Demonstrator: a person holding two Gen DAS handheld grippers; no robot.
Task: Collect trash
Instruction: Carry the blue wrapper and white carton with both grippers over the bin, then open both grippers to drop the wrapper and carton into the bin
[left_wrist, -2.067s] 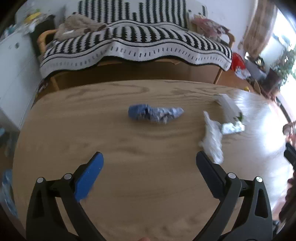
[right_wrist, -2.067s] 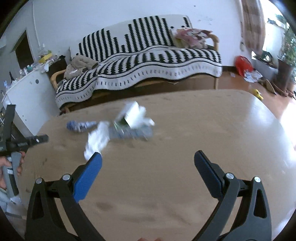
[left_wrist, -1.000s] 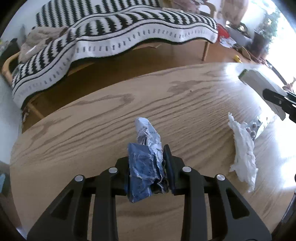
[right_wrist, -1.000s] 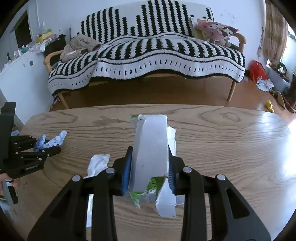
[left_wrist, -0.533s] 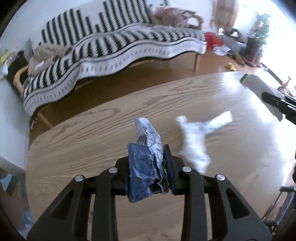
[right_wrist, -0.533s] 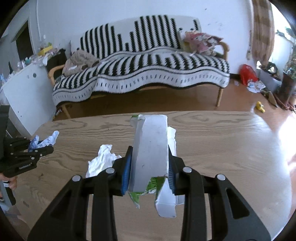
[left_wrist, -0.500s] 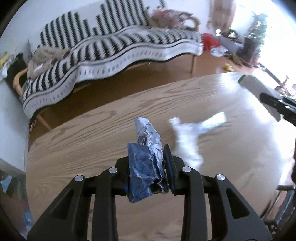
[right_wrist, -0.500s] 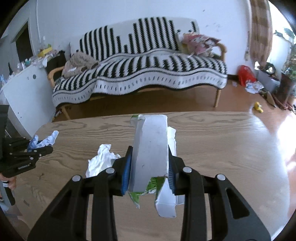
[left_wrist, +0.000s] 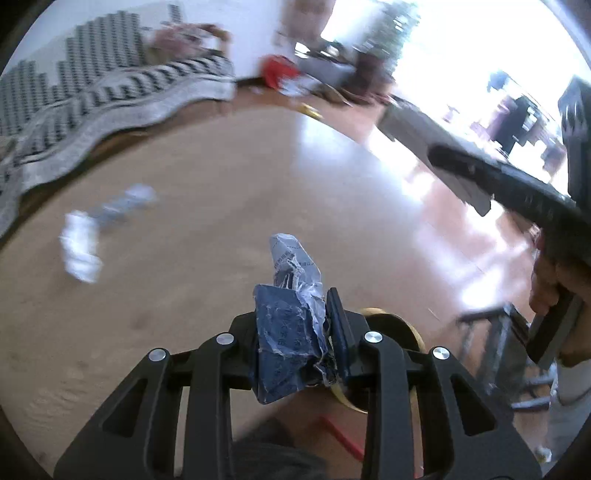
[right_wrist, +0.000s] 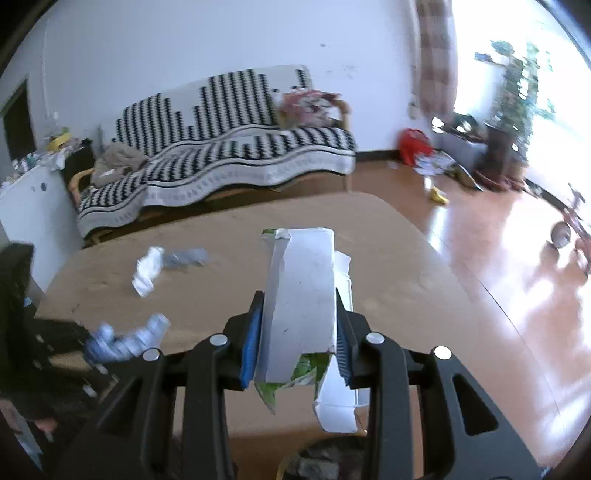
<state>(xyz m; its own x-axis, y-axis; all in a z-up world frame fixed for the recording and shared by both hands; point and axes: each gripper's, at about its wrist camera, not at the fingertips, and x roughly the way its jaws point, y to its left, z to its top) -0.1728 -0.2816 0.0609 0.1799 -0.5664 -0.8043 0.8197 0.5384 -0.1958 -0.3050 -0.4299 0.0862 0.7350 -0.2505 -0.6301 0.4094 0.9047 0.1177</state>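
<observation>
The left tongs (left_wrist: 295, 332) pinch a crumpled blue wrapper (left_wrist: 290, 343), which sticks up between the pads; the right tongs (right_wrist: 297, 332) clamp a flattened white carton (right_wrist: 303, 299) with green print at its torn lower end. Both loads hang over the near edge of the wooden worktop (right_wrist: 388, 266). Farther in on the worktop, toward the sofa, lie a crumpled white tissue (right_wrist: 147, 271) and, just beside it, a greyish wrapper (right_wrist: 186, 256); nothing stands between them and the tongs. Below the worktop's near edge a round, yellow-rimmed bin (left_wrist: 391, 325) shows partly under the left tongs, its contents dark and blurred. Beyond the worktop stands a sofa (right_wrist: 221, 166) under a black-and-white striped throw, against a white wall. To the worktop's right stretches glossy wooden floor (right_wrist: 498, 266), with a red bag (right_wrist: 413, 146) and plants by a bright window.
</observation>
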